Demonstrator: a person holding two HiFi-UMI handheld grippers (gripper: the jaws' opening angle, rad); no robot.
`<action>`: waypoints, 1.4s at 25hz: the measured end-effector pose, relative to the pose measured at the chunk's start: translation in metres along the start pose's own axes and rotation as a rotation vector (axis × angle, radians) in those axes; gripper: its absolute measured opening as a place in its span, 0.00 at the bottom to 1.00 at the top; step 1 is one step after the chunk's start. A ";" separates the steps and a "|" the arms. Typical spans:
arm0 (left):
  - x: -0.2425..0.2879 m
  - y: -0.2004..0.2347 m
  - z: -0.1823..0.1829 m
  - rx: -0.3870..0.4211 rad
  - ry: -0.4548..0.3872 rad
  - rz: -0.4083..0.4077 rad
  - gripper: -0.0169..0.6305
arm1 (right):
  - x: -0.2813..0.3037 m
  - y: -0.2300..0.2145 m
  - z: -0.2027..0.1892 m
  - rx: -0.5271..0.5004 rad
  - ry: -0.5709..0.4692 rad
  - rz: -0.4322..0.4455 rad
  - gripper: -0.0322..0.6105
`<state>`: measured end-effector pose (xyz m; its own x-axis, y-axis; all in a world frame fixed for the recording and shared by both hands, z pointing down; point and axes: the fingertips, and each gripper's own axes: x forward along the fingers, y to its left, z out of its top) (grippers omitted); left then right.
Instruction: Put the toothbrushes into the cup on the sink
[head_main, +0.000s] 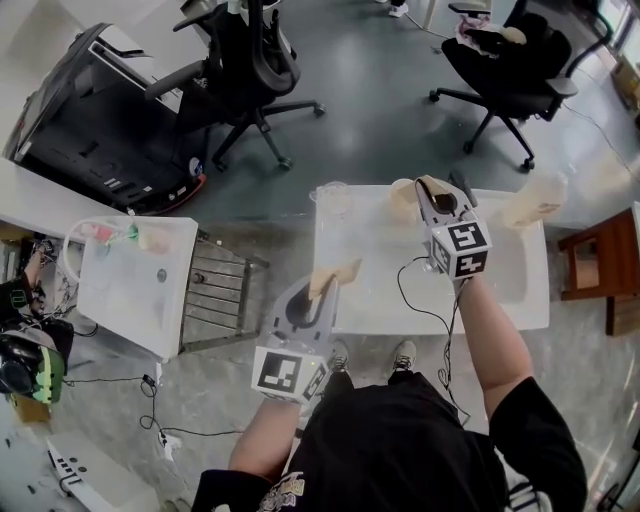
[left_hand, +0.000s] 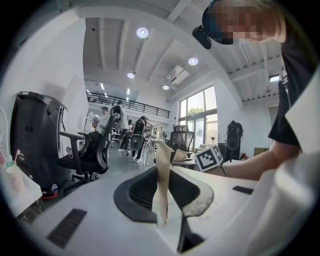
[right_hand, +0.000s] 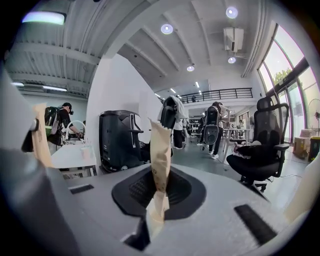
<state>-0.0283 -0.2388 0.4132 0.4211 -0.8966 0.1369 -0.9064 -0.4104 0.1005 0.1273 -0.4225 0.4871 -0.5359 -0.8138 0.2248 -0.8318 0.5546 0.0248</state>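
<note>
Left gripper (head_main: 320, 290) is clamped on a paper-sleeved toothbrush, the left toothbrush (head_main: 338, 273). In the left gripper view the sleeve stands pinched between the pads, rising straight out of the jaws (left_hand: 162, 180). Right gripper (head_main: 432, 190) is likewise closed on a second sleeved brush, the right toothbrush (head_main: 430, 181), and its own view shows the sleeve nipped at the lower end and sticking up along the jaw line (right_hand: 160, 155).

- Target: clear cup (head_main: 333, 198), empty as far as can be told, on the far left corner of the white sink (head_main: 365, 300).
- From the left gripper the cup lies almost straight ahead on the far side, a touch right. The left toothbrush's long axis already points roughly that way.
- From the right gripper the cup lies to the left at about the same depth, so the right toothbrush points past the cup, not at it.
- Neither gripper is clearly nearer, and both brushes are apart from the rim.

Judgement: whichever goes first must tip its brush end-down over the cup mouth before letting go. The left gripper needs less turning.
</note>
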 end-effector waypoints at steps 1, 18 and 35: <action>-0.001 0.002 0.000 -0.001 0.000 0.006 0.12 | 0.005 -0.001 -0.007 0.002 0.015 -0.003 0.09; -0.022 0.033 -0.016 -0.030 0.036 0.075 0.12 | 0.053 -0.001 -0.087 0.065 0.189 -0.003 0.11; -0.028 0.038 -0.014 -0.034 0.029 0.049 0.12 | 0.048 0.018 -0.076 0.068 0.148 0.018 0.36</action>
<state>-0.0738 -0.2270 0.4272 0.3778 -0.9099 0.1710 -0.9243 -0.3601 0.1263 0.0978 -0.4390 0.5721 -0.5278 -0.7667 0.3654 -0.8328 0.5518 -0.0451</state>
